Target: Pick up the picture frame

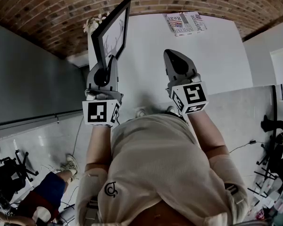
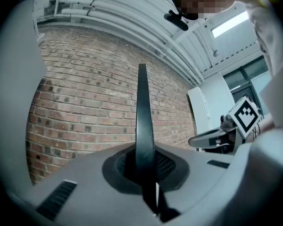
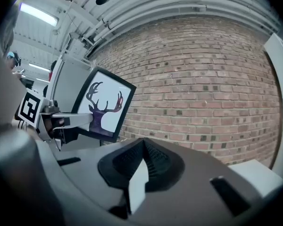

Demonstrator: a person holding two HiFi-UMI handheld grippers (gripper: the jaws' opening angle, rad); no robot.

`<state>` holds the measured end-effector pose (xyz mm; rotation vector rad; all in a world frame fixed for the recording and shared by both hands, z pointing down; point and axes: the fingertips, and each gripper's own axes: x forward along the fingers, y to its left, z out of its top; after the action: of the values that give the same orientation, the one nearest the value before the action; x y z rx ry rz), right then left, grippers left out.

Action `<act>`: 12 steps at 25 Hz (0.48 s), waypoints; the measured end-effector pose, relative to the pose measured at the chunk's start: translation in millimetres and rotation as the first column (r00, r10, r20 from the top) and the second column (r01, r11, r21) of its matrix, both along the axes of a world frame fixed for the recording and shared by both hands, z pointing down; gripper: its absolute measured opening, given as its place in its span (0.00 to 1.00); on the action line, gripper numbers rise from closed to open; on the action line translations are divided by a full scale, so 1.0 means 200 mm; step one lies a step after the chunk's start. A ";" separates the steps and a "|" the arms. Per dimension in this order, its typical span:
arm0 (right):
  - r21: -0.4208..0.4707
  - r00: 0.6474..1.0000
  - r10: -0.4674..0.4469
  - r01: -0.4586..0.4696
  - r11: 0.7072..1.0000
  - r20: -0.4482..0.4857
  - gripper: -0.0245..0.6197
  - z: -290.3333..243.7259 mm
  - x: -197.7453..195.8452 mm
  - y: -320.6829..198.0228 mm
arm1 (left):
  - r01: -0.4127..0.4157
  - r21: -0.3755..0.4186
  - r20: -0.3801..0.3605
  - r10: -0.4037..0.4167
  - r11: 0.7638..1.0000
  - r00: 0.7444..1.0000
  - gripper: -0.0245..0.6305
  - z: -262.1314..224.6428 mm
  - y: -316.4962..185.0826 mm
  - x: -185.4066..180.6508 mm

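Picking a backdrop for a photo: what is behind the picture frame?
Brick wall stands behind the picture frame, which the left claw grips near its bottom. The wall patch the frame covers cannot be seen.

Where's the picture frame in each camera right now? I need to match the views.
Head view: picture frame upper left of centre, tilted, rising from the left tongs.
Left gripper view: centre, edge-on, a dark upright strip clamped between the jaws.
Right gripper view: left of centre, deer picture facing the camera.
Shared landmark: the brick wall behind it in all three.
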<state>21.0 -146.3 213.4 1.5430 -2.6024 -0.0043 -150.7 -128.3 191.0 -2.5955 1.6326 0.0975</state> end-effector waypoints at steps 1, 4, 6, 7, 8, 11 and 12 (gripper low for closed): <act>0.007 1.000 0.003 -0.003 1.000 0.000 0.05 0.00 0.00 -0.01 | 0.004 0.008 0.008 -0.004 1.000 1.000 0.07 0.00 0.00 0.00; 0.010 1.000 -0.001 0.001 1.000 -0.011 0.05 0.01 0.00 -0.03 | 0.016 0.026 0.035 -0.017 1.000 0.999 0.07 -0.01 -0.02 0.00; 0.007 1.000 -0.006 0.006 1.000 -0.018 0.05 0.02 0.00 -0.05 | 0.025 0.029 0.034 -0.026 0.999 0.999 0.07 -0.01 -0.04 -0.01; 0.004 1.000 -0.009 0.009 1.000 -0.018 0.05 0.03 0.00 -0.05 | 0.029 0.028 0.030 -0.030 0.999 0.999 0.07 -0.02 -0.05 -0.01; 0.003 1.000 -0.014 0.014 1.000 -0.017 0.05 0.03 0.00 -0.06 | 0.033 0.027 0.025 -0.034 0.999 0.999 0.07 -0.02 -0.05 -0.01; 0.009 1.000 -0.026 0.027 1.000 -0.012 0.05 0.03 -0.02 -0.07 | 0.038 0.023 0.015 -0.039 0.999 0.999 0.07 -0.02 -0.07 -0.02; 0.013 1.000 -0.029 0.029 1.000 -0.008 0.05 0.03 -0.02 -0.08 | 0.040 0.021 0.016 -0.041 0.999 0.999 0.07 -0.02 -0.07 -0.02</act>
<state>17.8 -162.0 218.9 1.5067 -2.6235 -0.0296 -154.9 -142.4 186.2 -2.5397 1.6684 0.0904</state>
